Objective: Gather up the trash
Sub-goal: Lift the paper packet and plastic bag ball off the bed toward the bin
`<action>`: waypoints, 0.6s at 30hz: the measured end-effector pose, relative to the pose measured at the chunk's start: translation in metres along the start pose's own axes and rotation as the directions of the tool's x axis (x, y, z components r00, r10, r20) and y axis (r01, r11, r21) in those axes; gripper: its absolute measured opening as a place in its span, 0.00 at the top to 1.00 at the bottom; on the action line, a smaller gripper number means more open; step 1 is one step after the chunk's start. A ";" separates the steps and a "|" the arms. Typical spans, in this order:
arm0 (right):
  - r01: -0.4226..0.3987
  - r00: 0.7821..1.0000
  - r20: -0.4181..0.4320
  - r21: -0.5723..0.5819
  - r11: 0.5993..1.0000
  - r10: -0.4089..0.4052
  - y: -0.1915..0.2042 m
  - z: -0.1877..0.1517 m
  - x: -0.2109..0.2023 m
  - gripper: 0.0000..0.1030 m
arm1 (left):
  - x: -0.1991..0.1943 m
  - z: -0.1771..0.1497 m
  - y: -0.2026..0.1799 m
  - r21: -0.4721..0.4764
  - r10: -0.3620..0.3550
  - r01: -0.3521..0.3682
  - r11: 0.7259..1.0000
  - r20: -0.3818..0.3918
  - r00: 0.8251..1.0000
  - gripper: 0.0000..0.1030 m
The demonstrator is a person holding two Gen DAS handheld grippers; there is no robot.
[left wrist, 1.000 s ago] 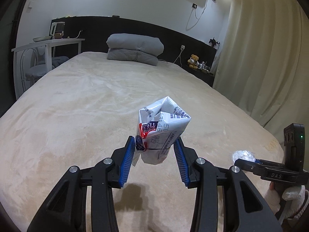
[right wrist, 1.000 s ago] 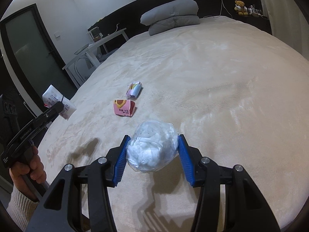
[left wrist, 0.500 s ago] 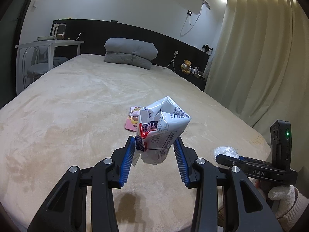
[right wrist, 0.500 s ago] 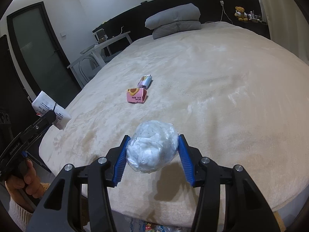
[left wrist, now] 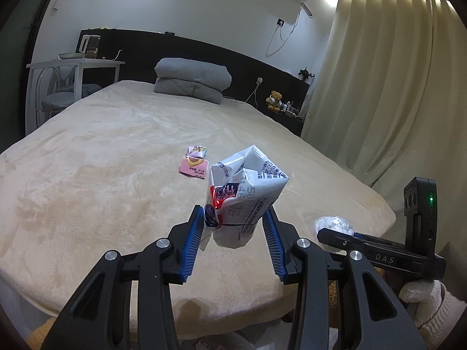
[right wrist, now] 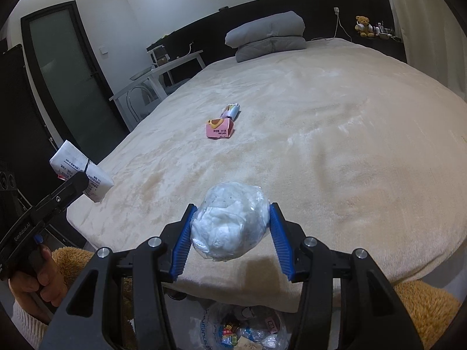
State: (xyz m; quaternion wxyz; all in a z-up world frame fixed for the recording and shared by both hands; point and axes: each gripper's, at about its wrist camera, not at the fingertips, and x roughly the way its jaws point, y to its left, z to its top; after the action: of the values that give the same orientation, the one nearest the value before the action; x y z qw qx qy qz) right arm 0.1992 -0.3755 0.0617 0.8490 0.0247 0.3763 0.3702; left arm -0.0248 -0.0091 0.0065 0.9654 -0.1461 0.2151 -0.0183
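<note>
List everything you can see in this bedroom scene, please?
bed: one, beige cover, fills the middle
folded quilt: one, grey, at the head of the bed
pink box: one, on the bed
small packet: one, pastel, just behind the pink box
teddy bear: one, brown, on the ledge by the curtain
side table: one, white, beside the bed
trash bag: one, clear, below the bed's foot
crumpled wrapper: one, white printed, in the left claw
bagged wad: one, white, in the right claw
</note>
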 end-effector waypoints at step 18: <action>0.070 0.997 -0.006 -0.067 0.995 -0.071 0.023 -0.042 -0.021 0.51 | -0.026 -0.041 -0.024 -0.003 -0.047 0.046 0.999 -0.056 0.997 0.61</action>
State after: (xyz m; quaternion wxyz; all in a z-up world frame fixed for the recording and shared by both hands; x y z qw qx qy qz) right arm 0.1485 -0.3824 0.0522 0.8604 -0.0186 0.3677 0.3524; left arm -0.0644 -0.0405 -0.0111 0.9583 -0.1512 0.2385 -0.0446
